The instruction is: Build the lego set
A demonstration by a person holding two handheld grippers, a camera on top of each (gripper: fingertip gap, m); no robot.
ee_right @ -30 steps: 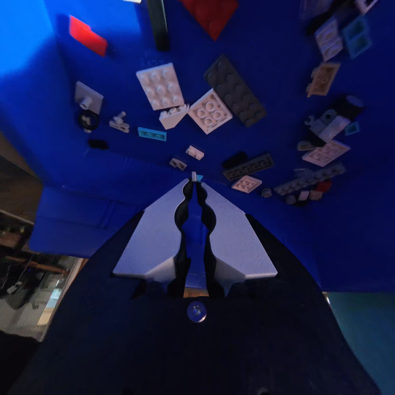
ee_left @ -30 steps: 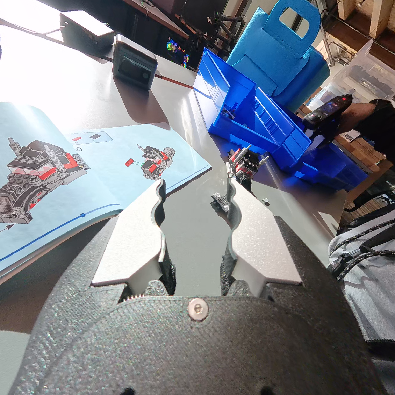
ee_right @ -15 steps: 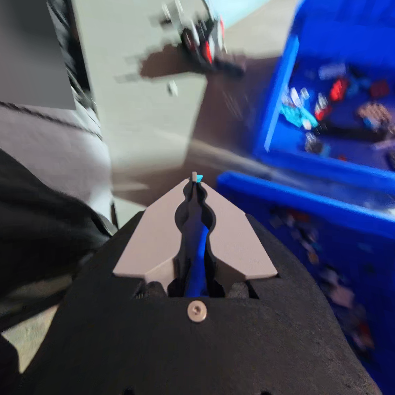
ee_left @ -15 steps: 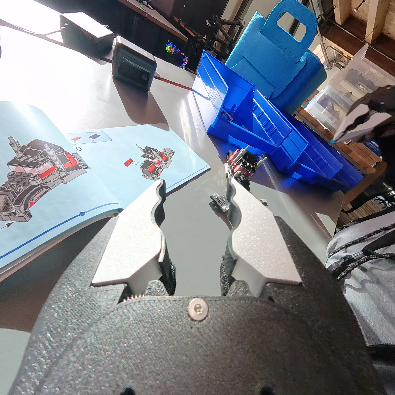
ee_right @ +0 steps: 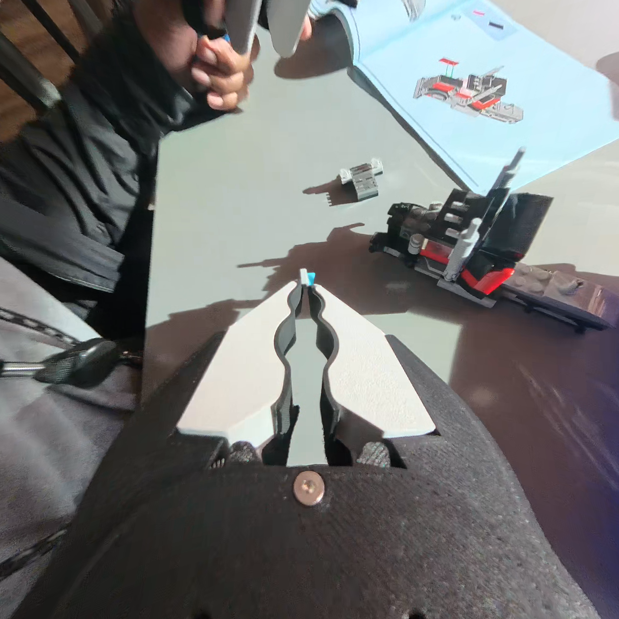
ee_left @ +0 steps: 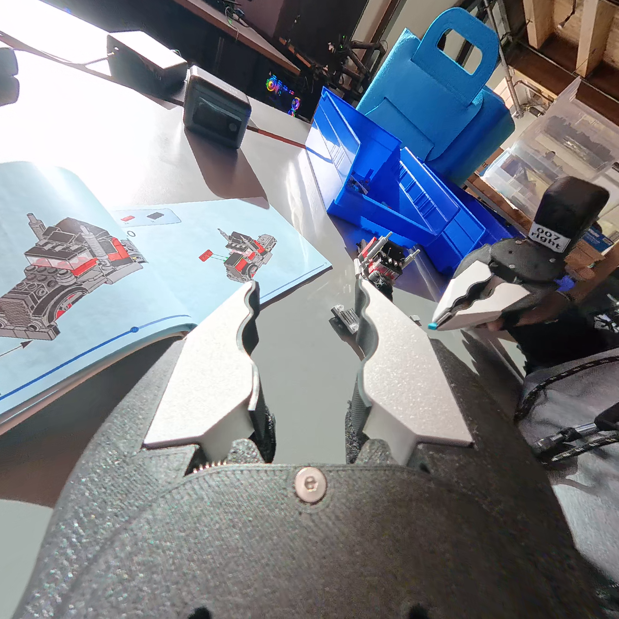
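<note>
The partly built black, red and grey lego truck (ee_right: 469, 248) stands on the grey table (ee_right: 234, 201); it also shows in the left wrist view (ee_left: 382, 264). A small grey sub-assembly (ee_right: 361, 177) lies loose beside it, just behind my left fingertip (ee_left: 345, 318). My right gripper (ee_right: 305, 289) is shut on a tiny light-blue and white piece (ee_right: 310, 277), held above the table left of the truck. It also shows in the left wrist view (ee_left: 435, 326). My left gripper (ee_left: 305, 291) is open and empty, low over the table in front of the truck.
The open instruction booklet (ee_left: 100, 268) lies left of the truck. Blue parts bins (ee_left: 385, 187) and a blue felt bag (ee_left: 445, 83) stand behind it. A black box-shaped device (ee_left: 214, 114) sits farther back. A person's hand (ee_right: 217, 77) and dark sleeve are at the table's edge. About 20 cm separates my left fingertips from my right.
My right gripper has come out of the blue bin with the tiny piece and swung over the table toward the truck. My left gripper has stayed open and almost still.
</note>
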